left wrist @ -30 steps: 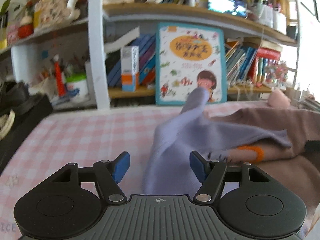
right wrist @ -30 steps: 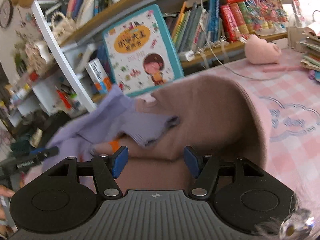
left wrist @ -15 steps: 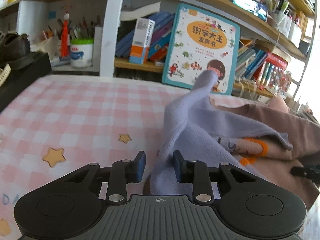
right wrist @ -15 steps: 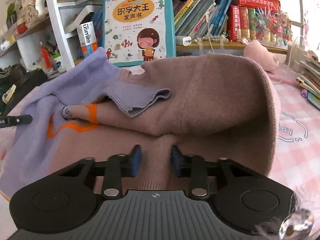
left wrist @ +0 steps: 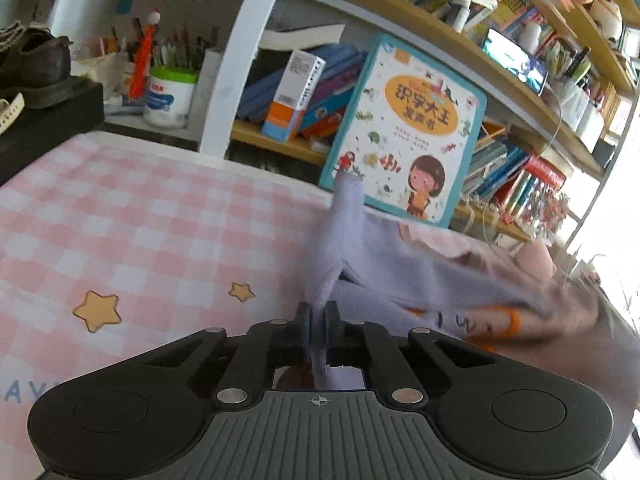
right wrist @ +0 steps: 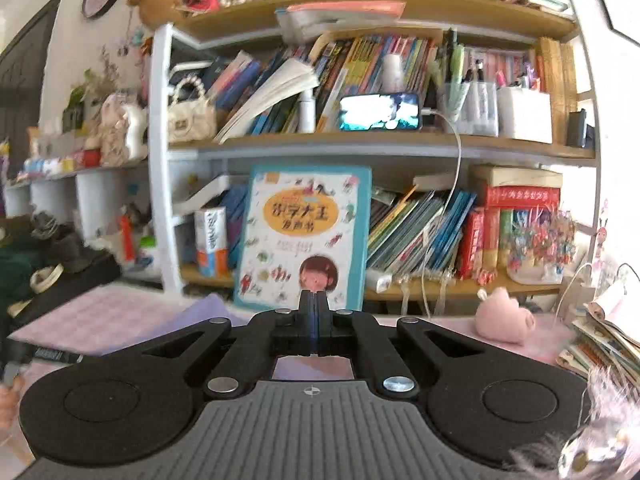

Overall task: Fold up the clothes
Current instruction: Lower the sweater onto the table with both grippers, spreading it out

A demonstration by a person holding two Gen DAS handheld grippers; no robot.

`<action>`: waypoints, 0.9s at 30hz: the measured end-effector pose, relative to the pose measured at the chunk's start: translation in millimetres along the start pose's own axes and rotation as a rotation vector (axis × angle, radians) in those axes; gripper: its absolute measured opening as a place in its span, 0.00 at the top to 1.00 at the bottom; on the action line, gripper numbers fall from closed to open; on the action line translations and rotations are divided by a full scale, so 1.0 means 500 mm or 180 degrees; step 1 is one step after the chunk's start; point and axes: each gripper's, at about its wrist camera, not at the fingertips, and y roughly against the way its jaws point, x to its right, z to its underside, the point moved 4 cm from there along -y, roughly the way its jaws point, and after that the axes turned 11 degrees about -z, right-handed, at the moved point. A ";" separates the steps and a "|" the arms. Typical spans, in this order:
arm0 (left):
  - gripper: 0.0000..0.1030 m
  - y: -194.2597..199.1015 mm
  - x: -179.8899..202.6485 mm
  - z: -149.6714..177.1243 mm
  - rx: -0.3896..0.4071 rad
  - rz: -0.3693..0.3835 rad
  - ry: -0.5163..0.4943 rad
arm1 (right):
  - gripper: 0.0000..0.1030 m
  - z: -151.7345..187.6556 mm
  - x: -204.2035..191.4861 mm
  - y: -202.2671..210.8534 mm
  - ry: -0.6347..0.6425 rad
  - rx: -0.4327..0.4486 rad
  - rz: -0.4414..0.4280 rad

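A lilac and dusty-pink sweater (left wrist: 400, 276) with orange marks lies on the pink checked tablecloth (left wrist: 160, 220). My left gripper (left wrist: 319, 314) is shut on a lilac fold of it, and the cloth rises in a ridge from between the fingers. The pink part to the right is blurred. My right gripper (right wrist: 315, 308) is shut and tilted up toward the bookshelf, its fingers pressed close together. Only a lilac strip of the sweater (right wrist: 208, 314) shows beside it, and pinkish cloth fills the opening behind the fingers. The grip itself is hidden.
A large picture book (left wrist: 408, 132) leans on the shelf behind the table. A black box with shoes (left wrist: 40, 108) stands at the left. A pink toy pig (right wrist: 504, 322) and a book stack (right wrist: 600, 340) sit at the right.
Both grippers went from open to shut, the left on the lilac fold, the right over the pink cloth. The right gripper then tipped up, so the sweater dropped out of its view.
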 end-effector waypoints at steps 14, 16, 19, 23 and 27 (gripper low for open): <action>0.45 0.036 0.027 -0.029 0.0343 -0.0232 -0.0559 | 0.58 0.144 0.049 -0.013 -0.0888 -0.0700 0.0069; 0.45 0.034 0.035 -0.031 0.0373 -0.0276 -0.0612 | 0.57 0.154 0.046 -0.026 -0.0854 -0.0785 0.0102; 0.45 0.032 0.052 -0.028 0.0412 -0.0363 -0.0746 | 0.57 0.170 0.046 -0.037 -0.0629 -0.0917 0.0313; 0.45 0.026 0.111 -0.029 0.0408 -0.0108 -0.1001 | 0.56 0.191 0.051 -0.047 -0.0484 -0.1039 0.0425; 0.43 0.017 0.209 -0.019 0.0498 0.0125 -0.1544 | 0.63 0.196 0.045 -0.057 -0.0406 -0.1059 0.0391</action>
